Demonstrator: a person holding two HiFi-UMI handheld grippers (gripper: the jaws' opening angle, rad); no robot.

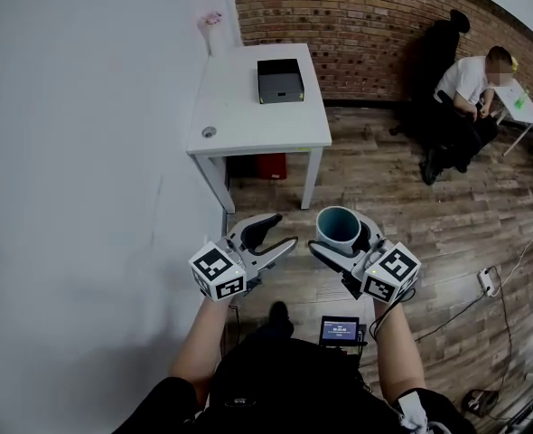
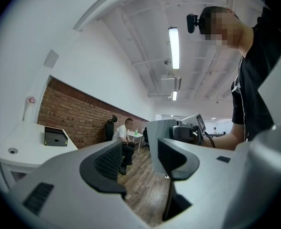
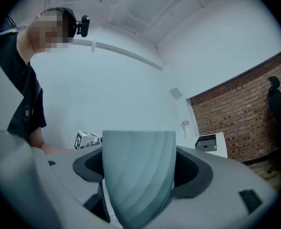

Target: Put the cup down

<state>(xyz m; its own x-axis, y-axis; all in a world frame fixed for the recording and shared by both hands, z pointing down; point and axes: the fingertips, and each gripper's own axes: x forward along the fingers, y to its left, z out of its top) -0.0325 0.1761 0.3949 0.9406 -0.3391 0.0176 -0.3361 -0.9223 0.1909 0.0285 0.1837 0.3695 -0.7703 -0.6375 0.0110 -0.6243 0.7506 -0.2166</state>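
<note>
Between right gripper (image 1: 337, 245) jaws, cup (image 1: 338, 226)

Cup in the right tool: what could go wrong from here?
1. The cup hangs over the wooden floor, clear of the white table; a slip from the right tool would likely drop it there.
2. Set down far back, it might bump the black box on the table.

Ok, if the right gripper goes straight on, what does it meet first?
Probably the white wall, just left of the white table; nothing nearer shows past the cup in the right gripper's tongs. Depth unclear.
</note>
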